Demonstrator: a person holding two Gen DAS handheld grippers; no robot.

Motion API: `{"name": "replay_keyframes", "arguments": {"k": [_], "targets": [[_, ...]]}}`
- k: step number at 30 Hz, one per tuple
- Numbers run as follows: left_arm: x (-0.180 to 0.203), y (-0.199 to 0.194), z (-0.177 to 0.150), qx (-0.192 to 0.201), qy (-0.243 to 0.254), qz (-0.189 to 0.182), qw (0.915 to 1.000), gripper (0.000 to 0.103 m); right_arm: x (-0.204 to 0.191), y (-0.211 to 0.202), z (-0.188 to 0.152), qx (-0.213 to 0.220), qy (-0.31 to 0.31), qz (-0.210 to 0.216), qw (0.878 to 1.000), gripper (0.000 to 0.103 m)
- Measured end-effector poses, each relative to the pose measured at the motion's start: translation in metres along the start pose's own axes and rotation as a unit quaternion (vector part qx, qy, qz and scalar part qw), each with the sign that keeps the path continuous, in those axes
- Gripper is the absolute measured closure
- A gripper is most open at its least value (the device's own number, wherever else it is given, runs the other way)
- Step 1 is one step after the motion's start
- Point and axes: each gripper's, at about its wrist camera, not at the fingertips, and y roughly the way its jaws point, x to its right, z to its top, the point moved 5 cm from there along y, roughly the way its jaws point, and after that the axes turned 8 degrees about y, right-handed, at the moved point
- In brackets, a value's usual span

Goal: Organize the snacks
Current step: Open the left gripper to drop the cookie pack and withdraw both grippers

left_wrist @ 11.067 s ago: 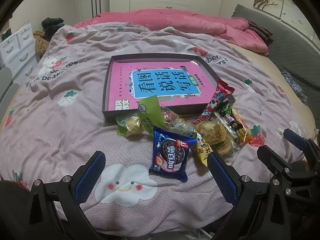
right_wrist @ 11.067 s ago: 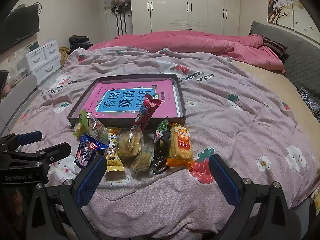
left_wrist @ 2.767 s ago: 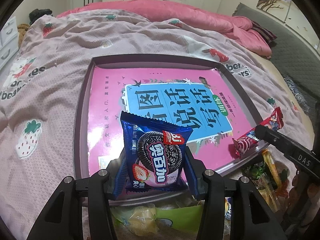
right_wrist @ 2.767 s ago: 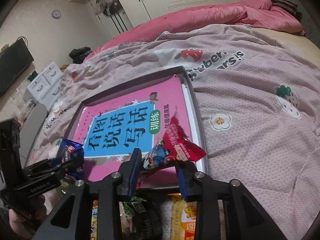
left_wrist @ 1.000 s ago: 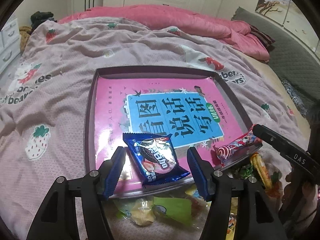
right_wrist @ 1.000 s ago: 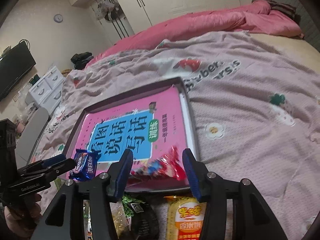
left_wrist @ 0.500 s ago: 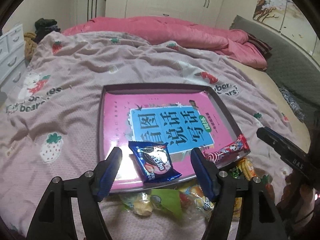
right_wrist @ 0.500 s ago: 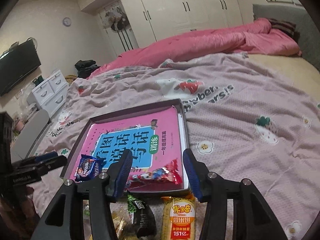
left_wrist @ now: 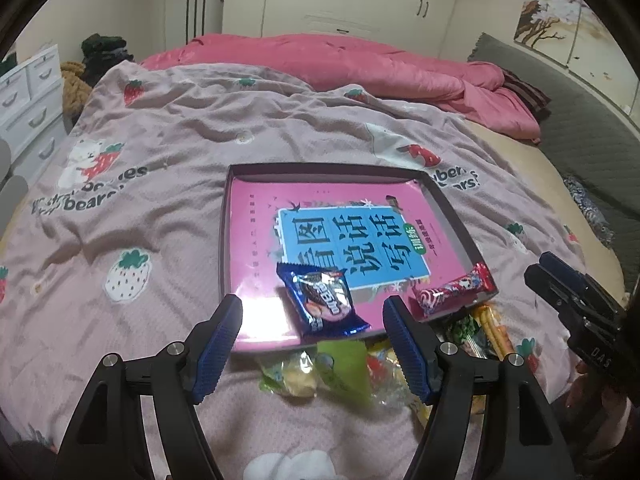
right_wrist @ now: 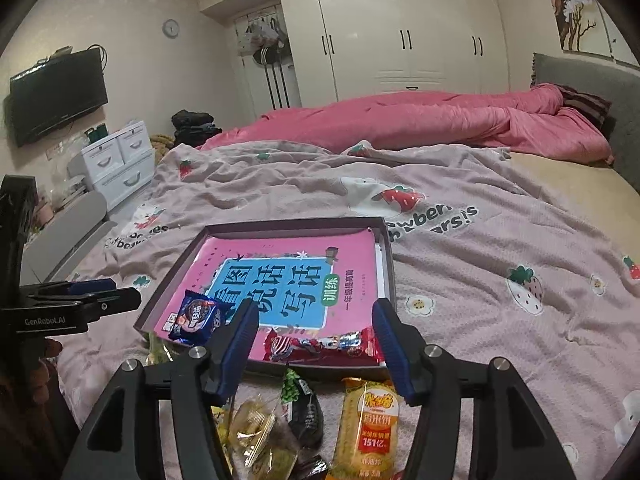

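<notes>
A shallow dark box (left_wrist: 451, 211) lined with a pink book lies on the bed. A blue cookie pack (left_wrist: 322, 300) lies in its near part, also in the right wrist view (right_wrist: 197, 318). A red candy pack (left_wrist: 454, 290) lies at the box's near right corner, also in the right wrist view (right_wrist: 322, 345). My left gripper (left_wrist: 314, 350) is open and empty just in front of the cookie pack. My right gripper (right_wrist: 314, 354) is open and empty above the red pack. Loose snacks (left_wrist: 320, 372) lie in front of the box.
An orange rice-cracker pack (right_wrist: 370, 426), a dark green pack (right_wrist: 302, 404) and clear cookie bags (right_wrist: 260, 434) lie on the strawberry-print blanket (left_wrist: 140, 208) before the box. A pink duvet (right_wrist: 420, 120) lies at the back. White drawers (right_wrist: 116, 160) stand at the left.
Both grippers have let go of their packs, which now lie in the box. Both have pulled back and up toward me, jaws open wider.
</notes>
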Motion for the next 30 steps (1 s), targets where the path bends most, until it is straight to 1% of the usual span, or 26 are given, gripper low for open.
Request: {"name": "replay_keyframes", "arguments": {"k": [8, 17, 30], "targets": [[0.009, -0.008, -0.009, -0.002, 0.008, 0.005, 1.0000, 0.029, -0.003, -0.007, -0.009, -0.004, -0.004, -0.007, 1.000, 0.043], [0.018, -0.013, -0.014, -0.005, 0.018, -0.001, 0.9998, 0.029, -0.001, -0.014, -0.014, -0.005, -0.001, -0.016, 1.000, 0.042], [0.018, -0.019, -0.023, -0.015, 0.013, -0.009, 0.9998, 0.029, 0.023, -0.026, -0.013, -0.001, 0.038, -0.035, 0.999, 0.041]]}}
